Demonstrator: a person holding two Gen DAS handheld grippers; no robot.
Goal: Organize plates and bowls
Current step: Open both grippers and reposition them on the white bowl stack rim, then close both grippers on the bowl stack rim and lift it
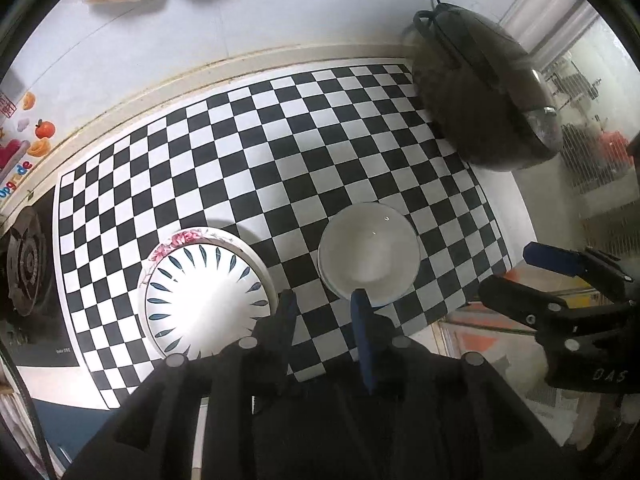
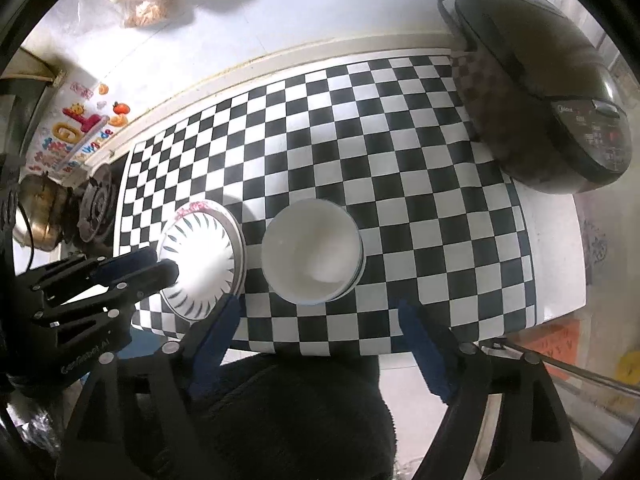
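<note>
The counter [image 2: 560, 240] fills both views, most of it under a black-and-white checkered mat [image 2: 360, 128] that runs from the back edge to the front edge, and at the back right corner sits the biggest item out here, a dark rice cooker [image 2: 540, 80] with its cord trailing up the wall. Over at the left end there's a gas burner [image 2: 96, 208] with a brassy kettle [image 2: 36, 216] next to it, and a bag of snacks [image 2: 148, 8] hangs against the wall above the back edge. Now to the dishes, both near the front edge of the mat: on the left, a stack of plates [image 1: 208, 292], the top one white with dark leaf strokes around its rim and a pink-flowered rim peeking out beneath it; just beside it to the right, apart by a narrow strip of mat, a stack of white bowls [image 2: 312, 256], nested and upright. The left gripper [image 1: 325, 300] hangs above the gap between the two stacks, jaws a small way apart, nothing between them, touching neither stack. The right gripper [image 2: 322, 312] hovers over the front edge below the bowls, its blue-padded jaws spread wide and empty, clear of the bowl rim. In the right wrist view the left gripper's tips overlap the plates' left side; whether they touch, I cannot tell.
</note>
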